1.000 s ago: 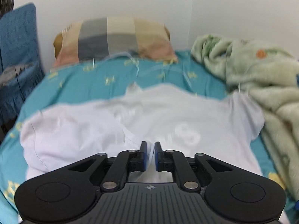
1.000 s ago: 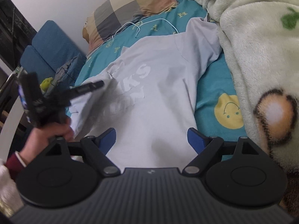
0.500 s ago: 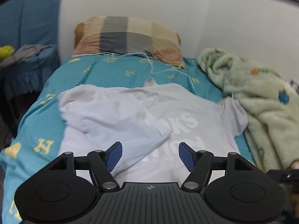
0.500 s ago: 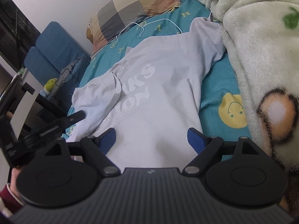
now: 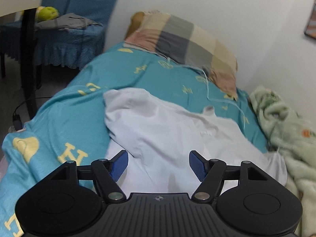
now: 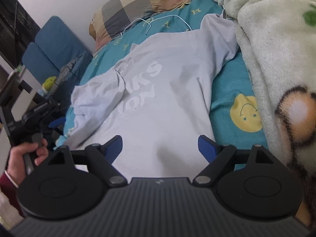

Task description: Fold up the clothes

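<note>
A white T-shirt (image 6: 167, 98) with white raised lettering lies flat on the teal bed sheet (image 6: 233, 83). Its left sleeve and side are folded in over the body (image 5: 154, 130). My left gripper (image 5: 158, 164) is open and empty, just above the shirt's folded left part near the bed's left edge. It also shows in the right wrist view (image 6: 49, 118), held by a hand at the bedside. My right gripper (image 6: 160, 146) is open and empty over the shirt's lower hem.
A checked pillow (image 5: 183, 41) lies at the head of the bed. A fluffy pale green blanket (image 6: 276, 45) is heaped along the right side against the shirt's right sleeve. A white cable (image 6: 164, 19) lies by the pillow. A blue chair (image 5: 59, 29) stands left of the bed.
My left gripper let go of the shirt's left side, opened, and drew back toward the bed's left edge. The folded part now rests on the shirt. My right gripper stayed open and nearly still.
</note>
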Tool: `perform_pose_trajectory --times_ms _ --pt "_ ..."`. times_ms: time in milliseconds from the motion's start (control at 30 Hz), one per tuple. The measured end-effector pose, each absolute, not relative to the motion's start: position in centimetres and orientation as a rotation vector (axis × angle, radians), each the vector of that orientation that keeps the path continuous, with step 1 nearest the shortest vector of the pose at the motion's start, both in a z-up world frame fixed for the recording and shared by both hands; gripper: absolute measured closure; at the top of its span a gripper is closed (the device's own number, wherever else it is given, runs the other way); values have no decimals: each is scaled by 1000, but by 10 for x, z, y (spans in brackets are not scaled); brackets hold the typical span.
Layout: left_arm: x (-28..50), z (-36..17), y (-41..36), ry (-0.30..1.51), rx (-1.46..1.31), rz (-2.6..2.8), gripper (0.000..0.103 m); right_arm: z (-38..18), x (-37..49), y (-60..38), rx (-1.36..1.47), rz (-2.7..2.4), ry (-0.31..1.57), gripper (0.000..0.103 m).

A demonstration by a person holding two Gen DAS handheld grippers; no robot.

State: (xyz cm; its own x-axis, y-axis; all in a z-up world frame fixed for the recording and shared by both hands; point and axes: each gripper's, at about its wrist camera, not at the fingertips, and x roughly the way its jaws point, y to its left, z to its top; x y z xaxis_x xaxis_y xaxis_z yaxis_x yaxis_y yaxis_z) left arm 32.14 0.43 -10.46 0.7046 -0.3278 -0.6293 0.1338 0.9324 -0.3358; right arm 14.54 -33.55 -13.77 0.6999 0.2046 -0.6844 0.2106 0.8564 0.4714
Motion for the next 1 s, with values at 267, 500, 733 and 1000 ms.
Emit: perform_pose_trajectory --times_ms 267,500,733,1000 --pt "253 -77 23 865 -158 -334 32 -137 148 -320 572 130 806 18" --pt "155 -75 117 1177 -237 -283 32 -120 128 -276 528 368 822 18" --pt "132 -102 136 1372 -284 -416 31 -108 95 -253 510 434 833 18" --pt "111 -103 60 1349 22 -578 49 -116 93 -249 497 437 861 18"
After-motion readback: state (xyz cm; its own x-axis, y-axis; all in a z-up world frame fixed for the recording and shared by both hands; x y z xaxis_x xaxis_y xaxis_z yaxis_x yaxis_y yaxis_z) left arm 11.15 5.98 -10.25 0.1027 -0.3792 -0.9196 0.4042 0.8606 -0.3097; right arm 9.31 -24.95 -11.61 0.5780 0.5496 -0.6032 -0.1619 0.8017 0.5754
